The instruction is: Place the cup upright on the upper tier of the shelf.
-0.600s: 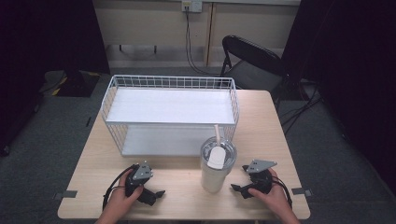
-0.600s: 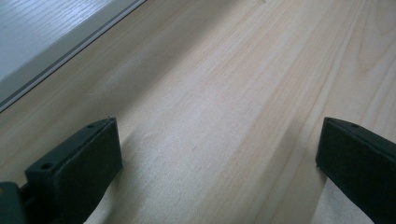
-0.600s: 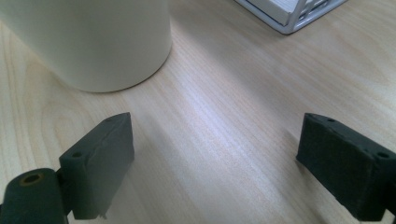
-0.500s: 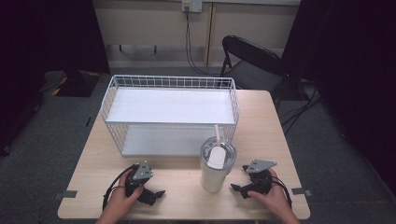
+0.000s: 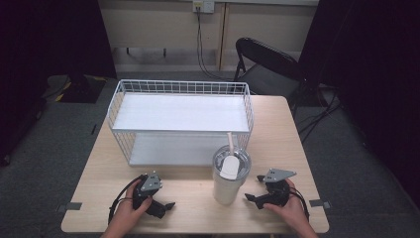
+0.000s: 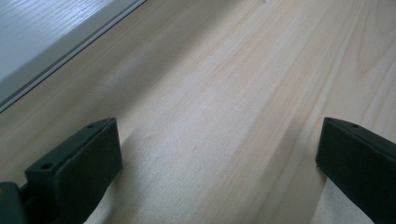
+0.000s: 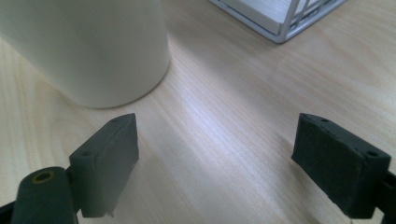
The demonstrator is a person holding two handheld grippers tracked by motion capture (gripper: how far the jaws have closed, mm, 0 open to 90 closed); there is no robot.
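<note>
Tumbler [image 5: 231,173], cream-coloured with a clear lid and a straw, is seen standing upright near the front edge of the wooden table [image 5: 277,129], just in front of the white wire rack [image 5: 181,89]. It is flanked by the two tongs: the right gripper [image 5: 252,199] is held low on the table just beside its base, and the left gripper [image 5: 166,207] is held farther off on the other side. Both are released; in the right gripper view the jaws are spread wide over bare wood, with the tumbler's wall [image 7: 88,46] ahead and to one side of them, untouched. In the left gripper view the jaws are likewise parted, with only table between them.

The step in hand is judged to be the approach, before any grasp. For the next move, the right gripper would need to be raised and turned so that the cup's body is bracketed, then closed gently so that it is not tipped.
</note>
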